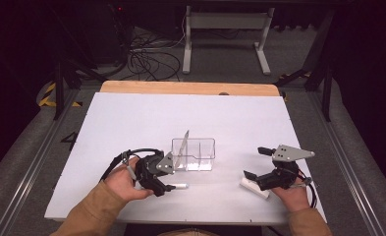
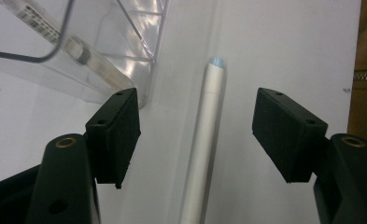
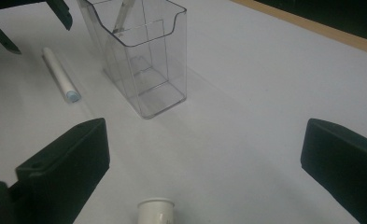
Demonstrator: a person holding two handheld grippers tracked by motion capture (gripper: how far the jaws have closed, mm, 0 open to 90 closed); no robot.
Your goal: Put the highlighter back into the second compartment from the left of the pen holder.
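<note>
From above, a white table (image 1: 131, 123) carries a clear plastic holder (image 1: 193, 154) near its middle, with a pen (image 1: 182, 146) leaning upright inside it, while cables and a desk frame stand on the floor beyond. The person's left hand (image 1: 124, 182) rests low at the near edge, tipping the left gripper (image 1: 167, 183) down over a white marker (image 1: 179, 186) that lies flat just in front of the holder, pointing toward the right side of the table. The right hand (image 1: 293, 192) holds the right gripper (image 1: 254, 164) level and aimed at the holder, with a white tube (image 1: 255, 188) lying beneath it. In the left gripper view, the jaws stand well apart on either side of the marker (image 2: 204, 140), neither pad touching it; its long axis runs straight away from the camera, its pale blue end farthest off, and a corner of the holder (image 2: 125, 51) sits just beyond one jaw. In the right gripper view, the jaws are spread wide and empty, the tube's (image 3: 156, 211) end lies between them, and the holder (image 3: 148, 60) stands ahead with the marker (image 3: 59, 74) beside it.
</note>
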